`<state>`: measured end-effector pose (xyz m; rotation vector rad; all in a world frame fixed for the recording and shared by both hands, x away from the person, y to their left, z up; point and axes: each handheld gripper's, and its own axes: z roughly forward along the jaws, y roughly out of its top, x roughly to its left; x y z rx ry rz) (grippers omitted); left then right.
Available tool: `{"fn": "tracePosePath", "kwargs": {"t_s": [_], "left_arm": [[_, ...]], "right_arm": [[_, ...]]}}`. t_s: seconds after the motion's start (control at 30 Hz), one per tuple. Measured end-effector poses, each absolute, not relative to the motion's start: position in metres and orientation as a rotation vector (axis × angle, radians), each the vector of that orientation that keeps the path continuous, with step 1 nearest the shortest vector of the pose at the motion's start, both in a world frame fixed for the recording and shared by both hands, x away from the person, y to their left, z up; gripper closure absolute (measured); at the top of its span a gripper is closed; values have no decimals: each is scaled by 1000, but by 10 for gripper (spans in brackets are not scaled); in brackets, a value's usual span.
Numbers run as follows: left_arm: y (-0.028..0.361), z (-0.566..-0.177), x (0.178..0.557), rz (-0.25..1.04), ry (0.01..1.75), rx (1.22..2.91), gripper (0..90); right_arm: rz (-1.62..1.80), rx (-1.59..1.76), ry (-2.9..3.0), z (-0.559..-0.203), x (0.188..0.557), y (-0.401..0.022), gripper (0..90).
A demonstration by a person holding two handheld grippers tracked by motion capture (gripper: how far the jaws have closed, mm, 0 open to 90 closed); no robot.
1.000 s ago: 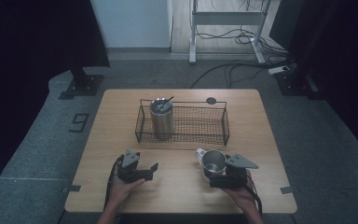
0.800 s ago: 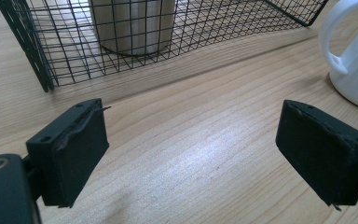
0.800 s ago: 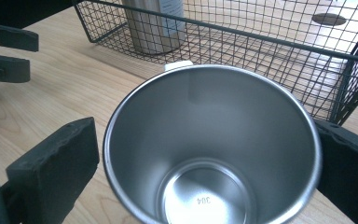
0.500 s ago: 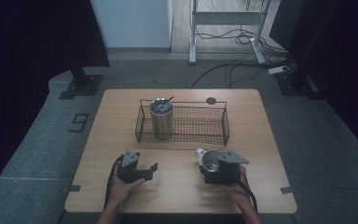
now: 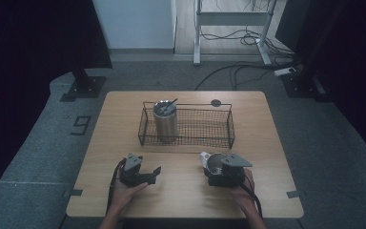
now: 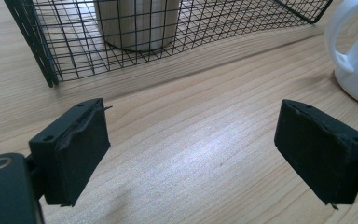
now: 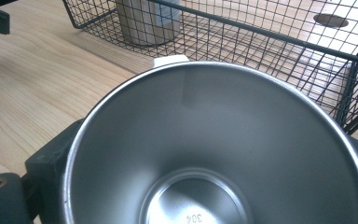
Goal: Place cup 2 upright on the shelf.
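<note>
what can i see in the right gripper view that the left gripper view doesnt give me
Right gripper view: the steel inside of the mug seen from above, with a stamp on its bottom. The right tool sits around the mug; its jaws have just been closing. A dark round hole in the table shows beyond the basket.

Left gripper view: the mug's white outside and handle, and the left tool open over bare wood with nothing between its jaws.

Both: the black wire basket and the steel tumbler standing in it, on the wooden table.
</note>
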<state>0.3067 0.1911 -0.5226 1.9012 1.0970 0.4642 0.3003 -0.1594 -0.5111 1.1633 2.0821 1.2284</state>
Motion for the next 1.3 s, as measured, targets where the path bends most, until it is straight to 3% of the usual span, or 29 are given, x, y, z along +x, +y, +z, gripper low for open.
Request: {"fn": "tracePosePath", "kwargs": {"t_s": [1.3], "left_arm": [[190,-519,306,460,1091,1893,107]], "right_arm": [[1350,1138,2026,-470,289,-169,57]]}}
